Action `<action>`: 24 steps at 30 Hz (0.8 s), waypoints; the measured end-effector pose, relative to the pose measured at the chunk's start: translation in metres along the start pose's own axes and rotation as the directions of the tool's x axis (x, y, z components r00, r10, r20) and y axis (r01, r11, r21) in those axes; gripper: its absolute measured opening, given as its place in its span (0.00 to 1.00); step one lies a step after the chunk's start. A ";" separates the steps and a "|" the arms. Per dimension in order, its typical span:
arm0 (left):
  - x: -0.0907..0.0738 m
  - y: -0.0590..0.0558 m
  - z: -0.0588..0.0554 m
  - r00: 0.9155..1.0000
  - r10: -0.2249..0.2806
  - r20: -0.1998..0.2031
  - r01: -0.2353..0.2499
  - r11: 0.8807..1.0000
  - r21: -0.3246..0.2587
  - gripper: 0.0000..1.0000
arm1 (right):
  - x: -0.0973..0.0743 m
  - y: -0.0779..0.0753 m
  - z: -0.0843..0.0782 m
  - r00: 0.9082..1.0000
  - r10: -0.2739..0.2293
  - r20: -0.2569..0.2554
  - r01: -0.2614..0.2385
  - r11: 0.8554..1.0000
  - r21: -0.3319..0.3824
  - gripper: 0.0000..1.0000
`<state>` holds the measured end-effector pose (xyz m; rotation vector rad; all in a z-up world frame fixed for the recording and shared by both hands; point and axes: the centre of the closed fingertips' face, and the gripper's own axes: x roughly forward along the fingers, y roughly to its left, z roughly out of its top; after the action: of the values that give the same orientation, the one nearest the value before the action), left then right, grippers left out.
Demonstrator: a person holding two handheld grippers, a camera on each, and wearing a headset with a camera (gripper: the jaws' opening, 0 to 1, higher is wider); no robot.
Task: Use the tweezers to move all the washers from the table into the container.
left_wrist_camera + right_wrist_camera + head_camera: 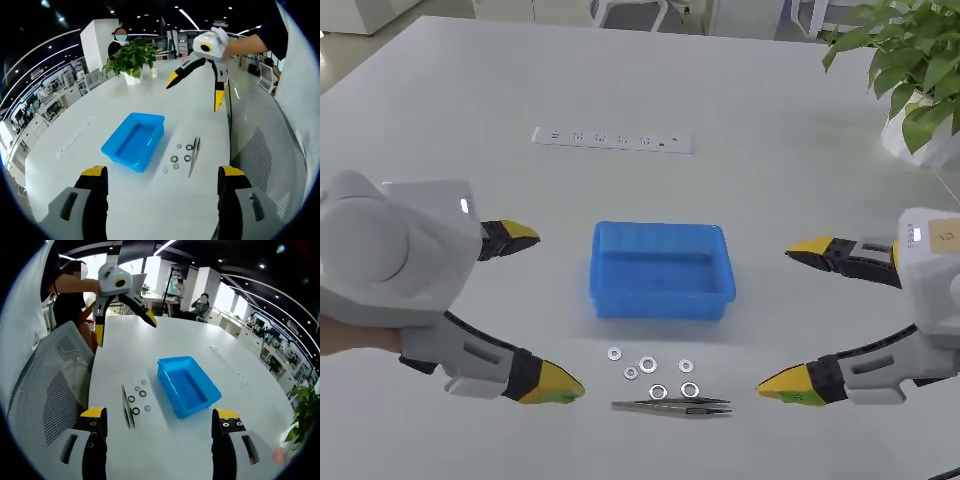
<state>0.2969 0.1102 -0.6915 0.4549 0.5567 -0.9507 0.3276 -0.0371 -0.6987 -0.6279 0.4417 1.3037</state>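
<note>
A blue rectangular plastic container (660,270) is seen on a white table (440,90), its long side running left to right in front of the person. Six small silver ring washers (648,364) are scattered flat on the table just in front of the container's near wall, loosely grouped and apart from one another. None is seen inside the container.

A pair of slim metal tweezers (670,405) is laid flat on the table just beyond the washers on the person's side, close to the two nearest rings. Its long axis is set left to right, parallel to the container's near wall. The arms seem joined at the left end and slightly parted at the right end, so the tips appear to be turned toward the right gripper, though this is too small to be sure.

The left gripper (558,310) is held above the table left of the container, jaws spread wide and empty. The right gripper (774,318) is held opposite it, also spread wide with nothing between the jaws. A white power strip (612,139) lies behind the container, and a green potted plant (910,60) is stood at the far right.
</note>
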 end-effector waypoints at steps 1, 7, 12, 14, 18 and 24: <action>0.004 -0.004 -0.004 1.000 -0.012 -0.006 0.012 1.000 -0.010 0.94 | 0.003 0.003 -0.002 1.000 0.009 -0.008 -0.009 1.000 0.002 0.85; 0.026 -0.028 -0.023 0.997 -0.047 -0.059 0.043 0.996 -0.074 0.87 | 0.026 0.026 -0.021 0.996 0.063 -0.060 -0.059 0.997 0.056 0.79; 0.048 -0.048 -0.029 0.995 -0.079 -0.065 0.074 0.994 -0.078 0.87 | 0.046 0.053 -0.039 0.988 0.119 -0.097 -0.109 0.988 0.110 0.72; 0.053 -0.050 -0.034 0.994 -0.082 -0.072 0.077 0.995 -0.070 0.86 | 0.052 0.058 -0.042 0.987 0.131 -0.096 -0.121 0.987 0.108 0.72; 0.061 -0.056 -0.038 0.994 -0.095 -0.060 0.091 0.993 -0.073 0.76 | 0.058 0.057 -0.044 0.987 0.127 -0.098 -0.114 0.985 0.128 0.66; 0.072 -0.060 -0.044 0.991 -0.120 -0.052 0.116 0.991 -0.069 0.68 | 0.067 0.060 -0.046 0.985 0.133 -0.111 -0.124 0.988 0.090 0.50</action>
<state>0.2682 0.0599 -0.7777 0.3938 0.6694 -1.0316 0.2864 -0.0084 -0.7860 -0.6160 0.6381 1.3677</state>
